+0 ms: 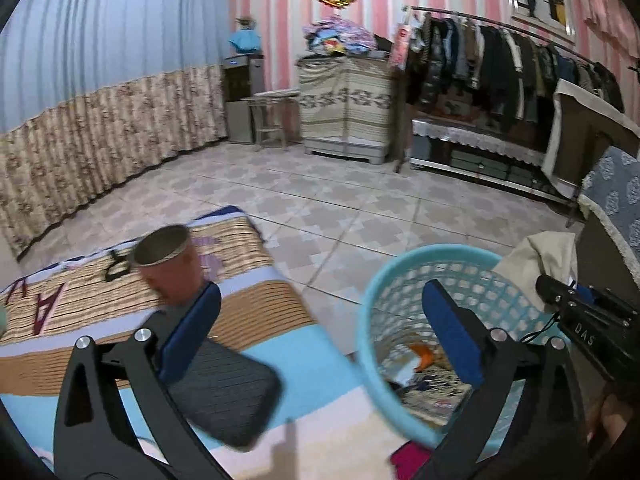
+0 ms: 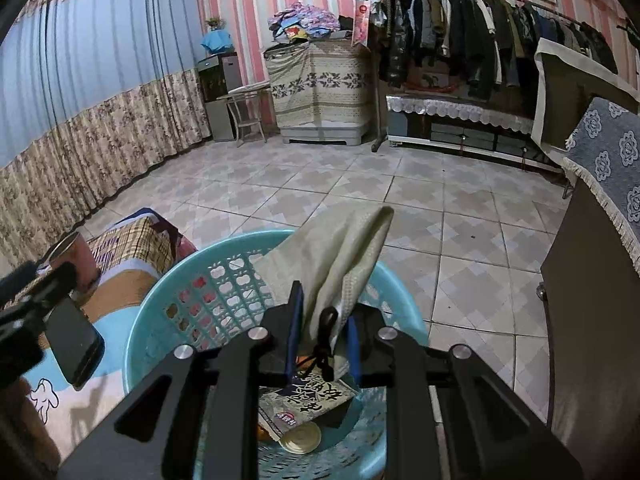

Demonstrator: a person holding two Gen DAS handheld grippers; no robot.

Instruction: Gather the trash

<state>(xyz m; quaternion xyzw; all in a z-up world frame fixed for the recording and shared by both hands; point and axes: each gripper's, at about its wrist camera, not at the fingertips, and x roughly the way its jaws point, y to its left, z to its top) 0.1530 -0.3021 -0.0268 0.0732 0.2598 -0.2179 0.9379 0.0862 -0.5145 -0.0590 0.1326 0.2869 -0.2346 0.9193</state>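
Note:
A light blue plastic basket (image 2: 208, 304) stands by the bed; it also shows in the left wrist view (image 1: 374, 292). Wrappers, a packet and a round lid lie inside it. My right gripper (image 2: 320, 338) is shut on a beige cloth pouch (image 2: 340, 248) with a black drawstring and holds it over the basket. The pouch shows at the basket's far rim in the left wrist view (image 1: 536, 260). My left gripper (image 1: 320, 328) is open and empty, between the bed and the basket. A brown paper cup (image 1: 172, 268) and a black phone (image 1: 228, 396) rest on the bed.
The patterned bedspread (image 1: 100, 320) fills the lower left. A dark cabinet with a blue cloth (image 2: 600, 240) stands at the right. A clothes rack (image 2: 480, 48), a covered chest (image 2: 320, 92) and curtains (image 2: 80, 120) line the tiled floor (image 2: 360, 192).

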